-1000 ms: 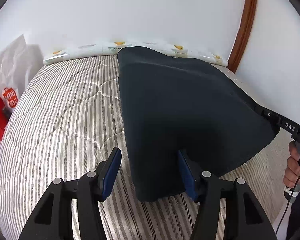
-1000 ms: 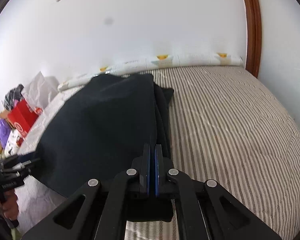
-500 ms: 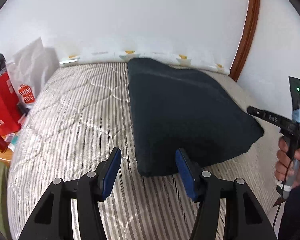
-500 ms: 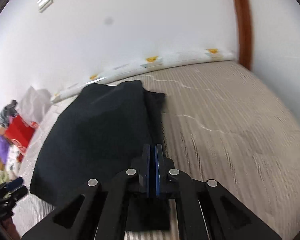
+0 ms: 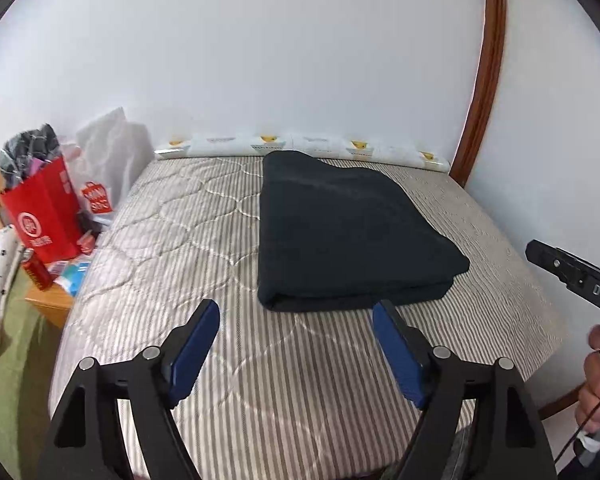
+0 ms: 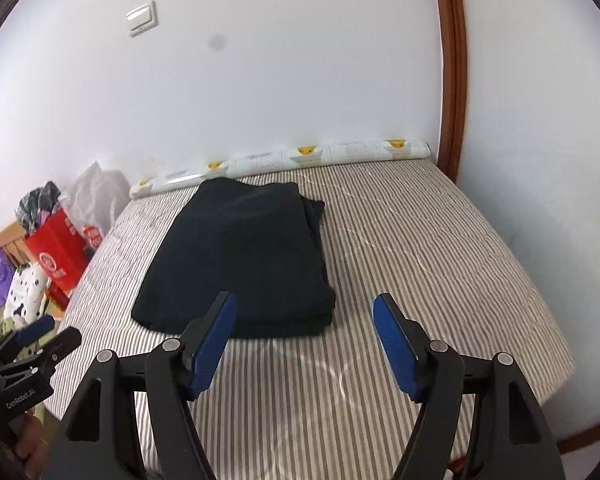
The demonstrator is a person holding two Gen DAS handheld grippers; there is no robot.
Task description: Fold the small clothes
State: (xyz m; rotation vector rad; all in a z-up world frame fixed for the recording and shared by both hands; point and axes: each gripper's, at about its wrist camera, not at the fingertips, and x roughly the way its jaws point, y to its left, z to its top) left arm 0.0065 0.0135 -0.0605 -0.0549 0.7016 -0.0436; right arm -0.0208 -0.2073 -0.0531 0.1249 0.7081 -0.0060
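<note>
- Left gripper (image 5: 294, 346): jaws have just been opening and stand wide apart, nothing between the blue pads; it hangs over bare striped mattress (image 5: 172, 264), short of the cloth's near edge.
- Right gripper (image 6: 304, 342): jaws have just been opening too, released and empty; its left pad overlaps the garment's near edge in the picture, but no contact is visible.
- Dark garment (image 5: 348, 236): lies folded into a rough rectangle on the mattress, toward the far wall, near fold facing the grippers, layered edges showing on its right side in the right wrist view.
- Handling, judged: soft, limp, light knit; stacked layers will slide and unfold if lifted by one corner. Best hold is the near folded edge at both corners, pinching all layers together.
- Task state, judged: this fold looks complete; another halving may or may not be wanted.
- Count: one garment on the bed; two grippers; one long printed bolster (image 5: 300, 146) along the wall; one red shopping bag (image 5: 46, 216) and one white bag (image 5: 108, 160) beside the bed; one wall switch (image 6: 142, 18).
</note>
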